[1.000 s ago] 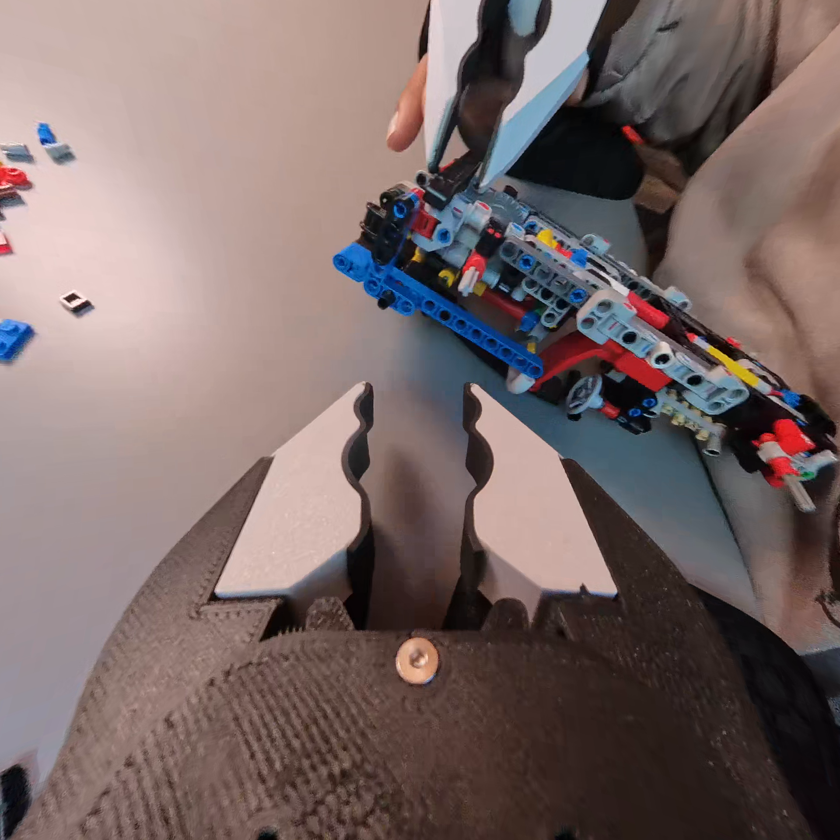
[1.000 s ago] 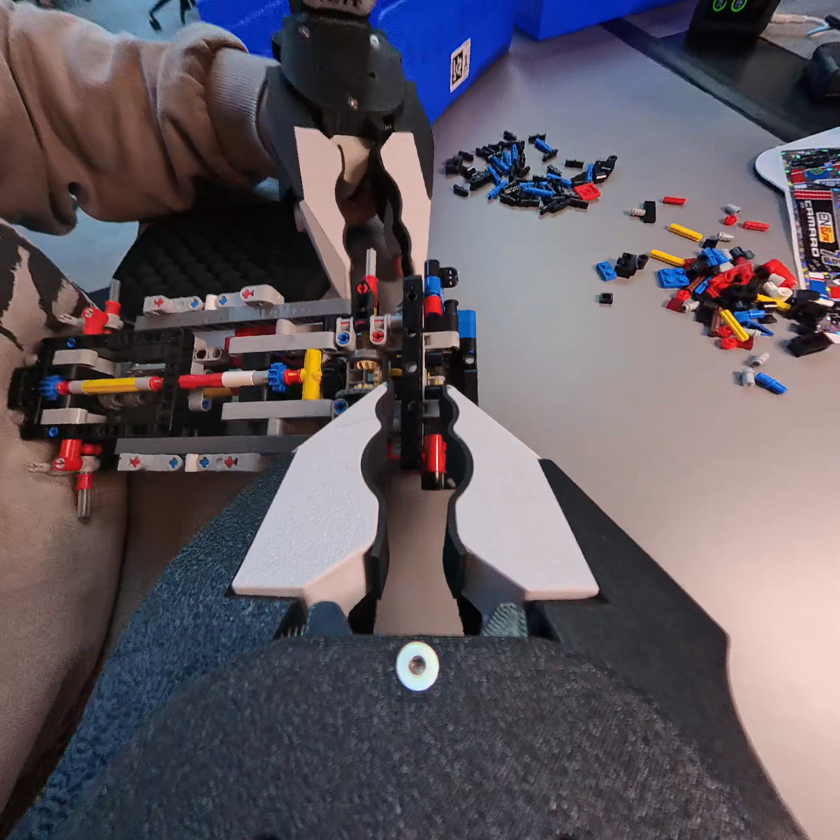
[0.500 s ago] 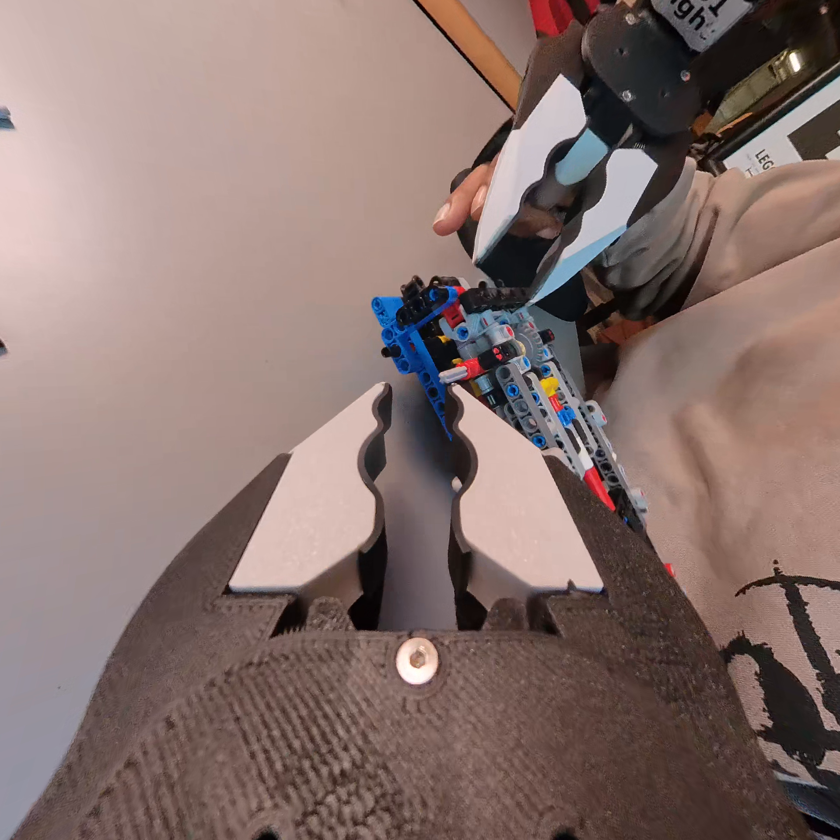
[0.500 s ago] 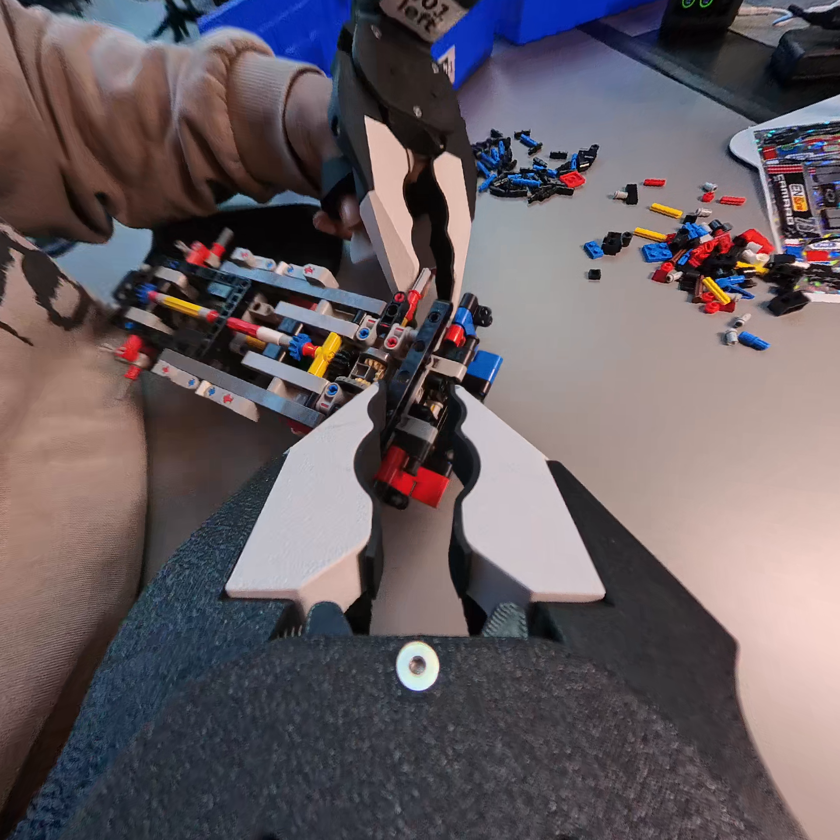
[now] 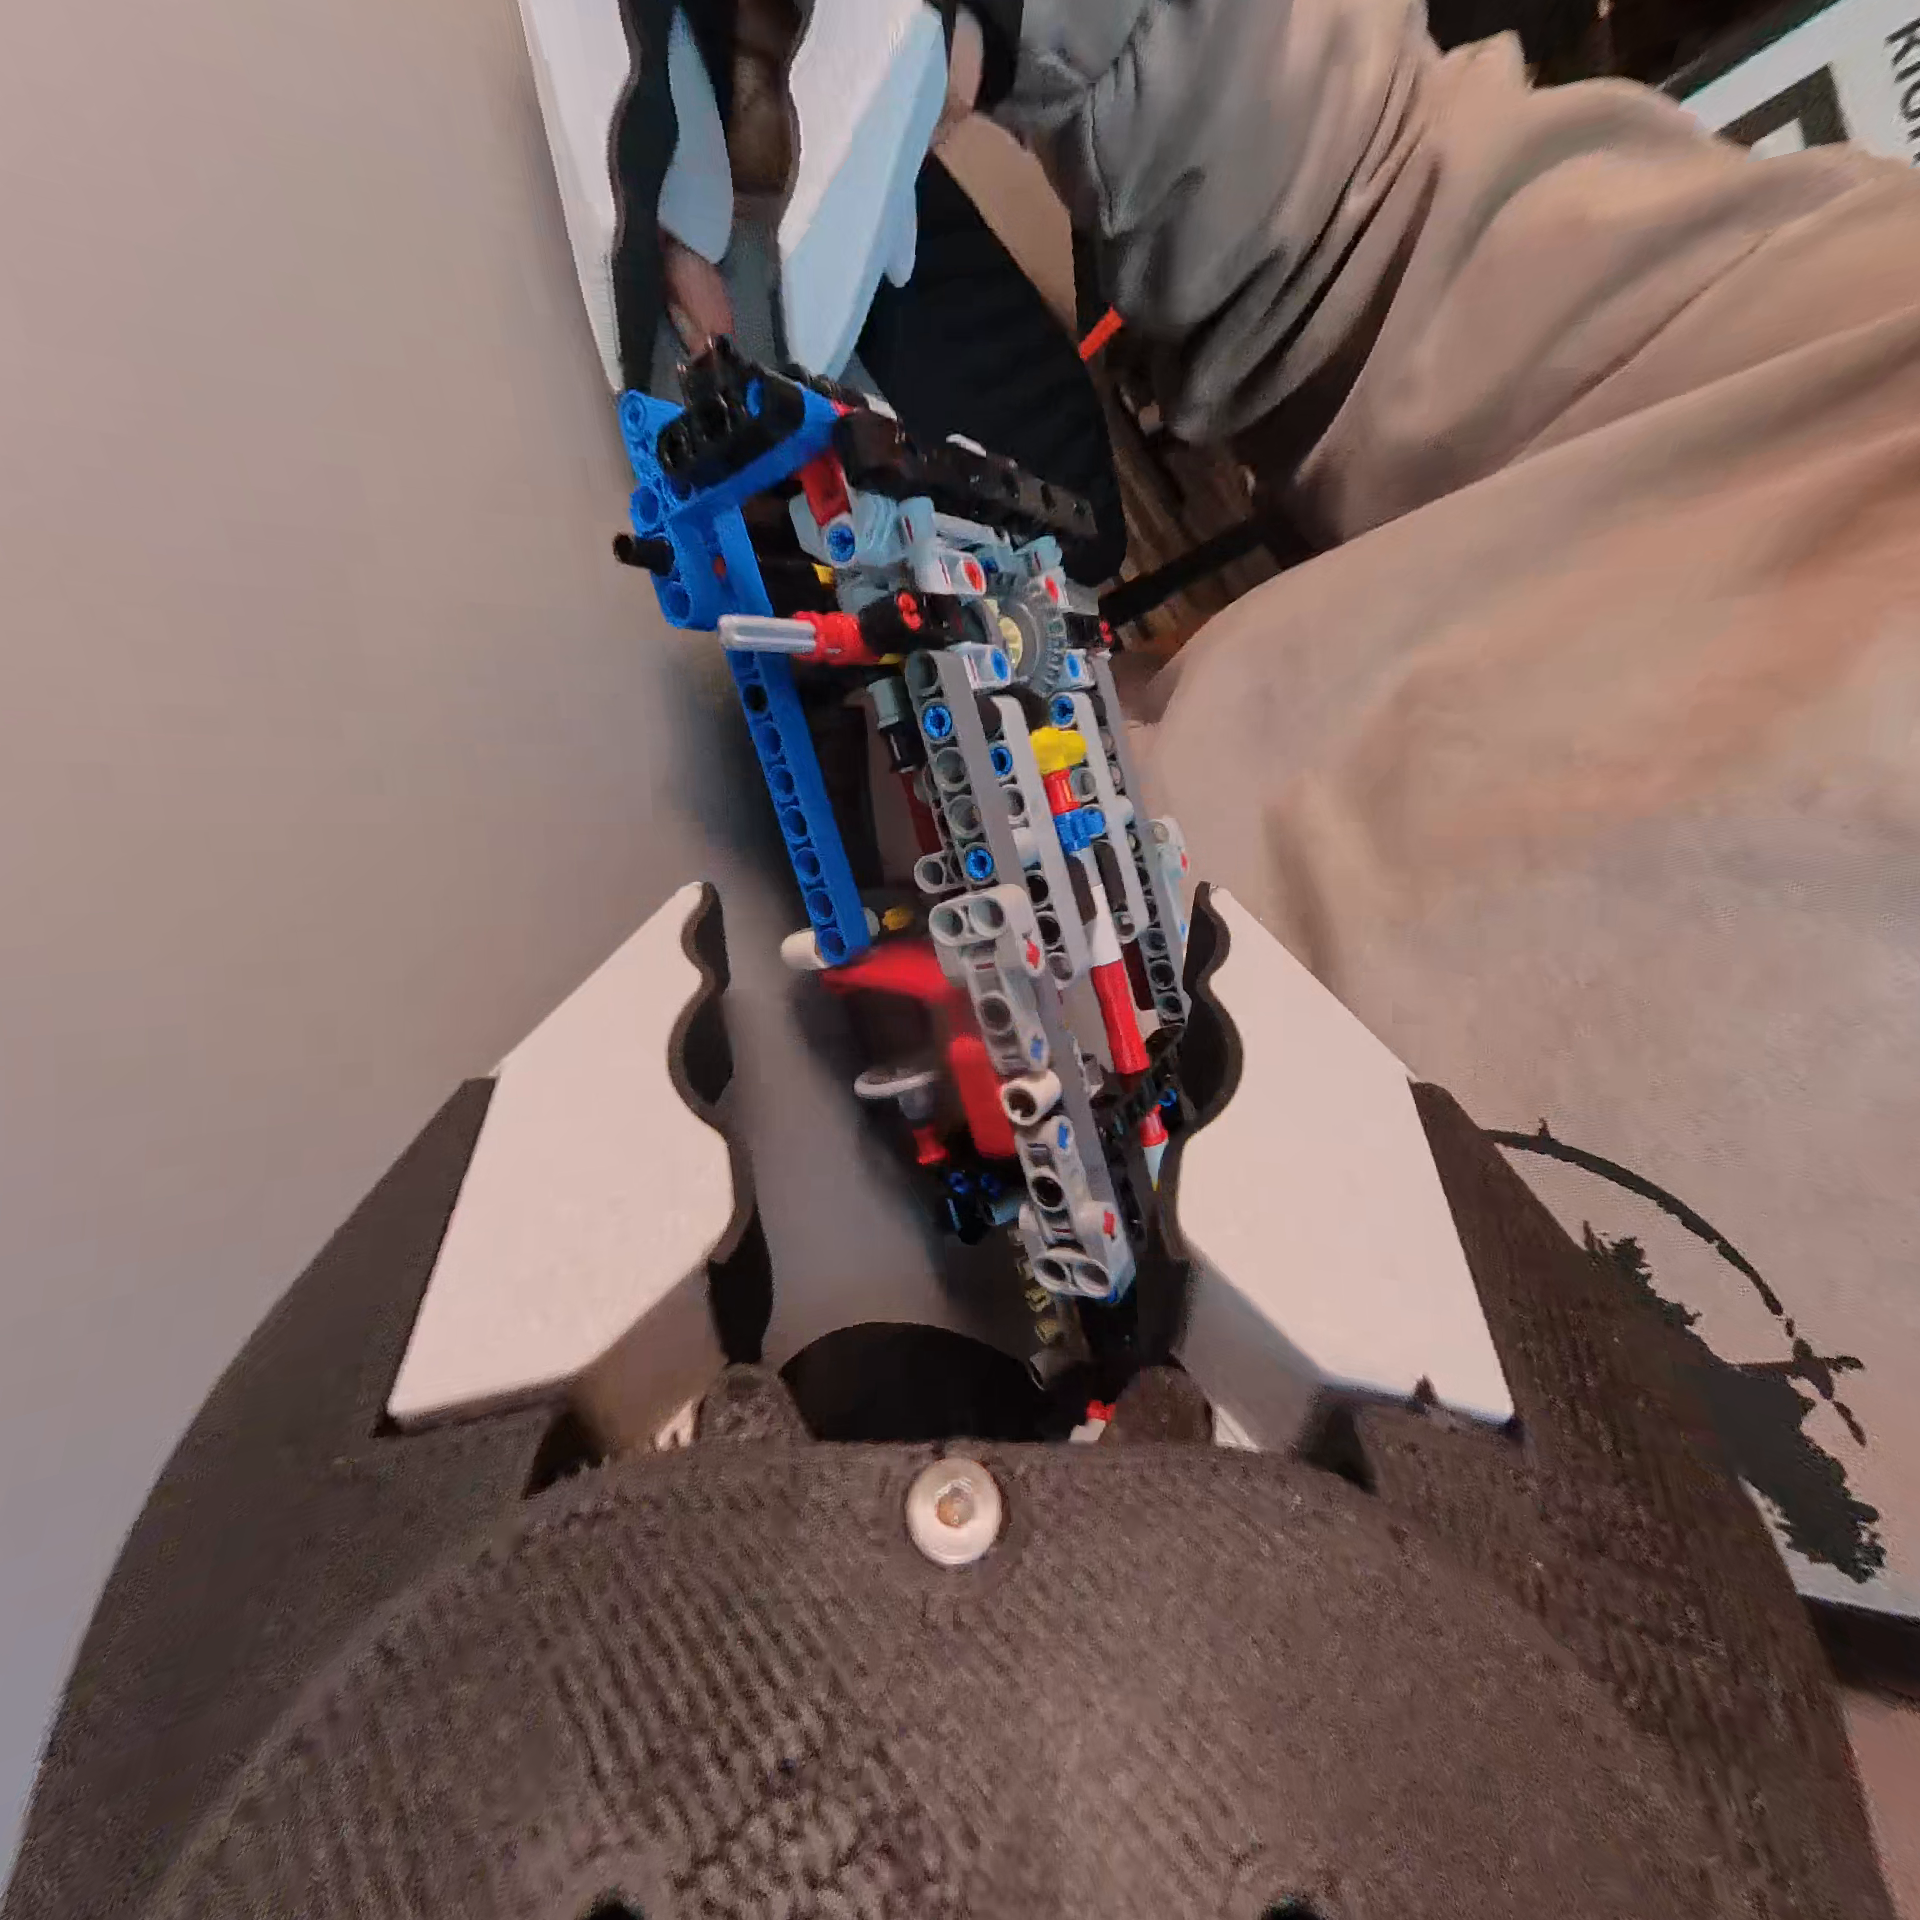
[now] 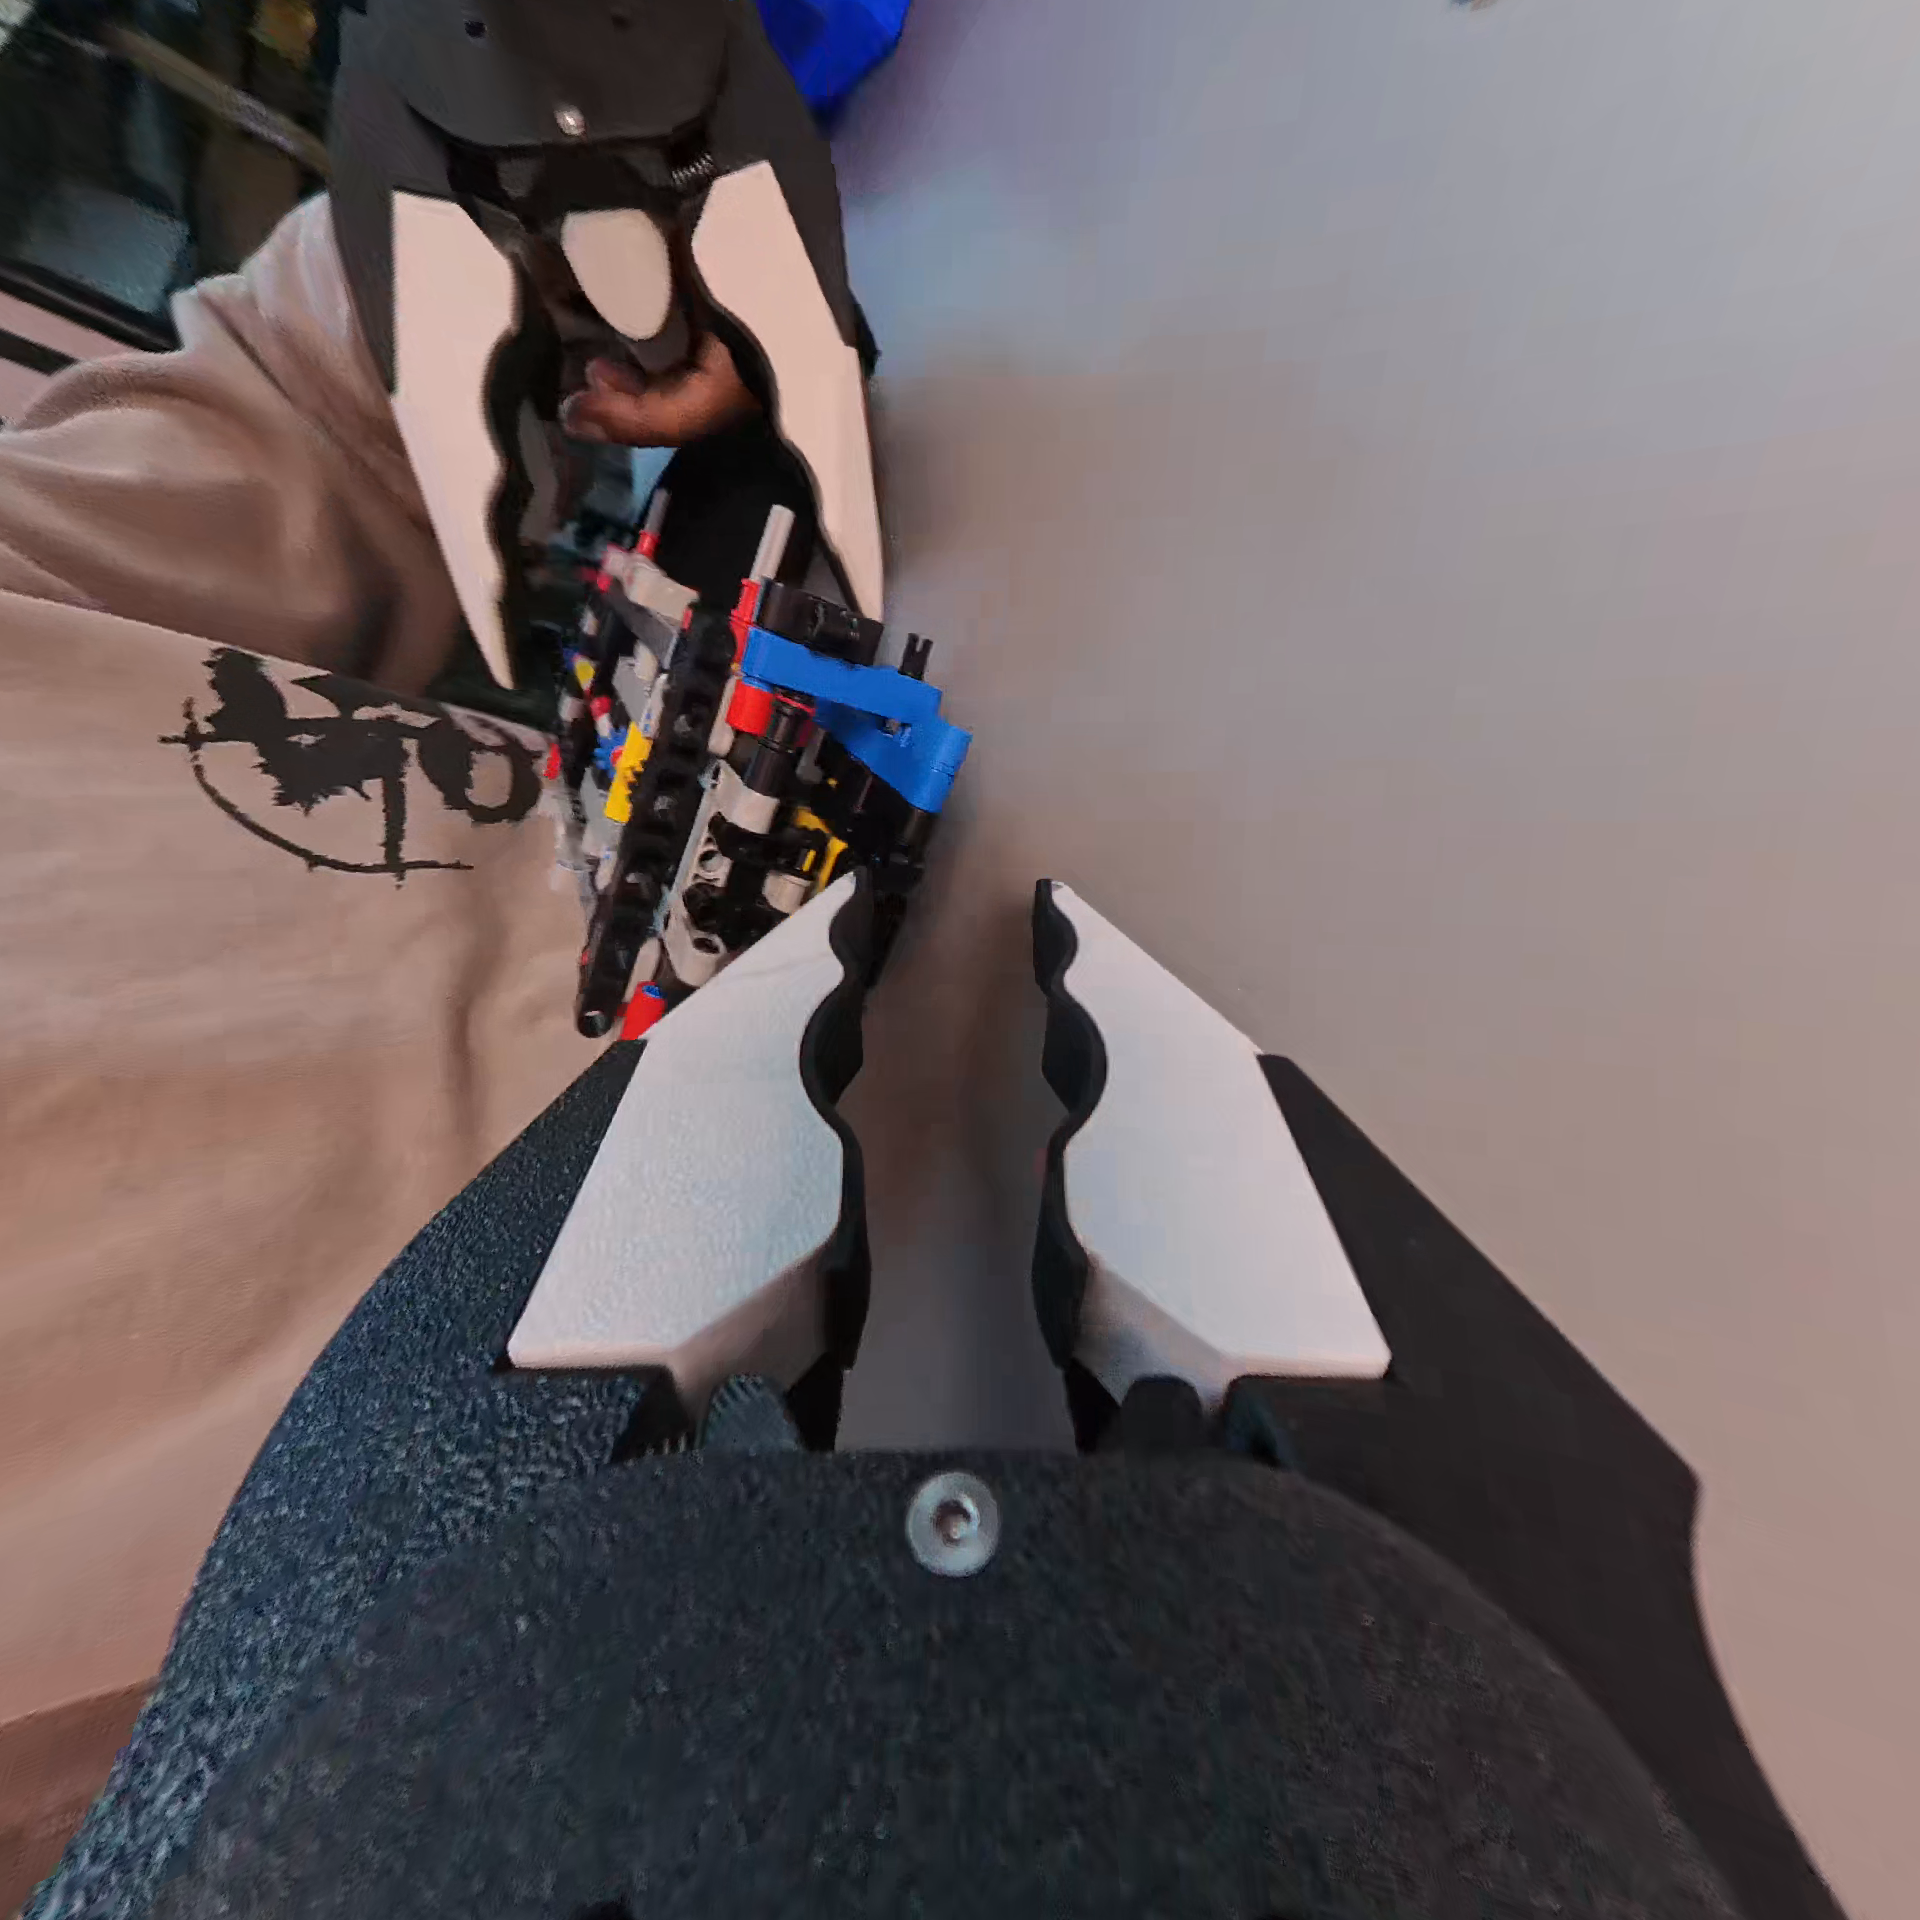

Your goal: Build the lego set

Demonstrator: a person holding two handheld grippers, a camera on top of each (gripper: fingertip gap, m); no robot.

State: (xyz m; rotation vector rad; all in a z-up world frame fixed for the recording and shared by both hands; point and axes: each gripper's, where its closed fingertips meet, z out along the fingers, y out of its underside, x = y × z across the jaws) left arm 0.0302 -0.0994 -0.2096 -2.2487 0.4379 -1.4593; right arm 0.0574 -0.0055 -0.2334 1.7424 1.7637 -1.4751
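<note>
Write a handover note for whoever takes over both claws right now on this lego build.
Left claw: open, fingers straddling the near end of the lego chassis, not clamped; a gap shows on one side.
Right claw: open and empty, beside the chassis's other end, near the blue beam.
Chassis: tilted on edge between the grey table and the person's beige sweatshirt; what supports it is unclear.
Done: long frame with beams, axles and a gear assembled.
Left: secure a grip, then add further parts.
</note>
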